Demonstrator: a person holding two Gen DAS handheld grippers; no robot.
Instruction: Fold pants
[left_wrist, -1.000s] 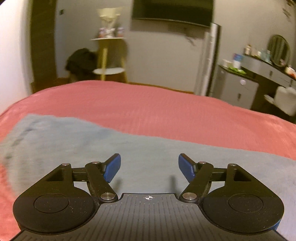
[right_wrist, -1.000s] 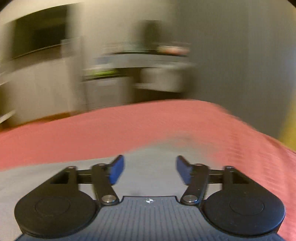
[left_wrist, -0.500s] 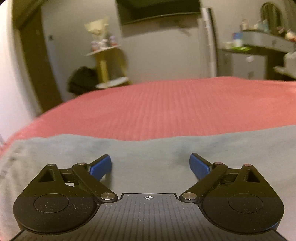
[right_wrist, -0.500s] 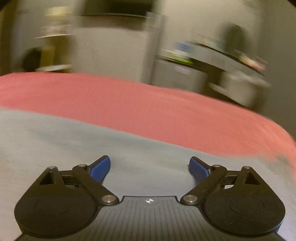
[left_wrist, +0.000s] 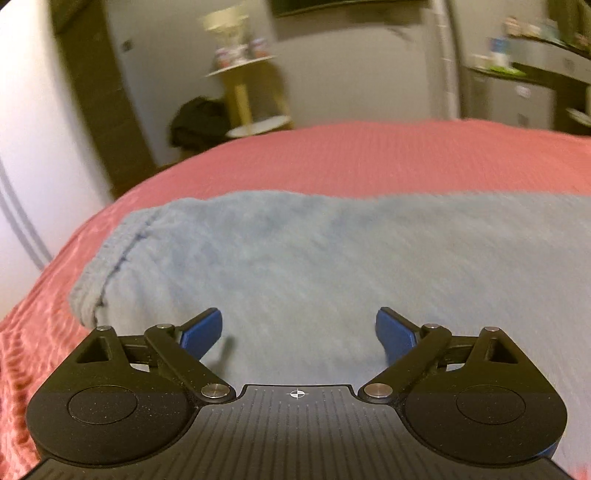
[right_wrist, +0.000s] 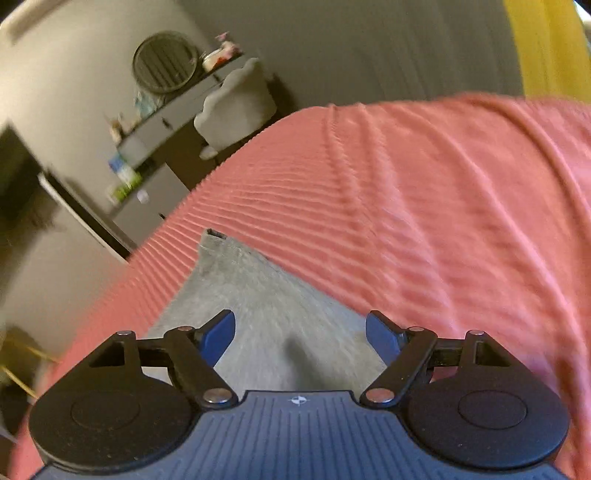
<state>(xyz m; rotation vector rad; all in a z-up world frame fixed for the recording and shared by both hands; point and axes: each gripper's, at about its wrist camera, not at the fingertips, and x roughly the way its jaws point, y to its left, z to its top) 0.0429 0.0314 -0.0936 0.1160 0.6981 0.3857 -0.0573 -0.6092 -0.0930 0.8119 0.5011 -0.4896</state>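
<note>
Your grey fleece pants (left_wrist: 332, 258) are lying flat on the red bed (left_wrist: 369, 158). Left claw (left_wrist: 298, 330) is gaping over them, showing the hemmed end; right claw (right_wrist: 300, 332), narrowing yet clamping nothing, is showing a corner.

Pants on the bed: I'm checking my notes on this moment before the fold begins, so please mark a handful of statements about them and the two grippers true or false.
1. The pants are light blue-grey and lie on a pink ribbed bedspread. True.
2. The left gripper is clamped on a fold of fabric. False: its jaws stand apart over the pants, with nothing pinched.
3. In the right wrist view, a corner of the pants points away from the right gripper. True.
4. The right gripper is holding the bedspread. False: it is open, above the pants.
5. A round mirror shows beyond the bed. True.
</note>
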